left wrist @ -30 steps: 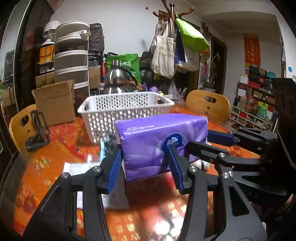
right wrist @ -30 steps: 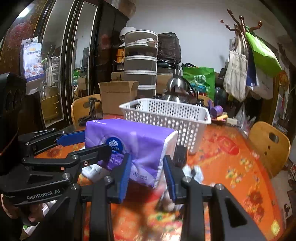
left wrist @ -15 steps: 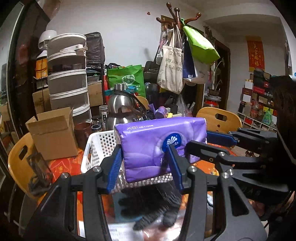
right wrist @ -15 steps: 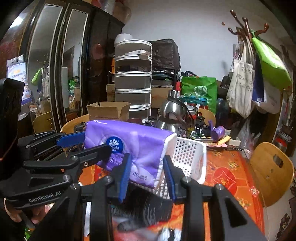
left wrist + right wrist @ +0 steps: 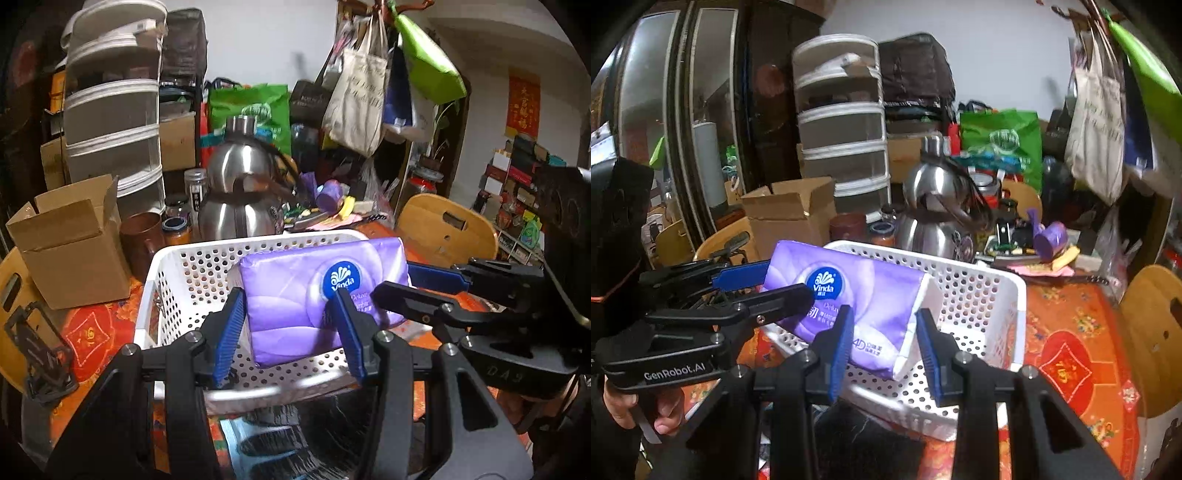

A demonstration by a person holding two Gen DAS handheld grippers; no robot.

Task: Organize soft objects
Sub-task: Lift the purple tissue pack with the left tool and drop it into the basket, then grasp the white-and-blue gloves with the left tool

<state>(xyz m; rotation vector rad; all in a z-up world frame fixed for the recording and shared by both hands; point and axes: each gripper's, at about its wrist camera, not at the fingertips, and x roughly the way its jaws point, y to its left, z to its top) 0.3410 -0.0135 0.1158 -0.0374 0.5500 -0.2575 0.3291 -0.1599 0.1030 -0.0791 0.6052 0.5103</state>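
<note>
Left gripper (image 5: pixel 291 328) and right gripper (image 5: pixel 884 341) both pinch purple tissue pack (image 5: pixel 317 295), held above white basket (image 5: pixel 177 266).

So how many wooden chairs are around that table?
3 in view: one behind the white basket on its right side, one at the left edge below the cardboard box, one beyond the kettle. More may be hidden.
</note>
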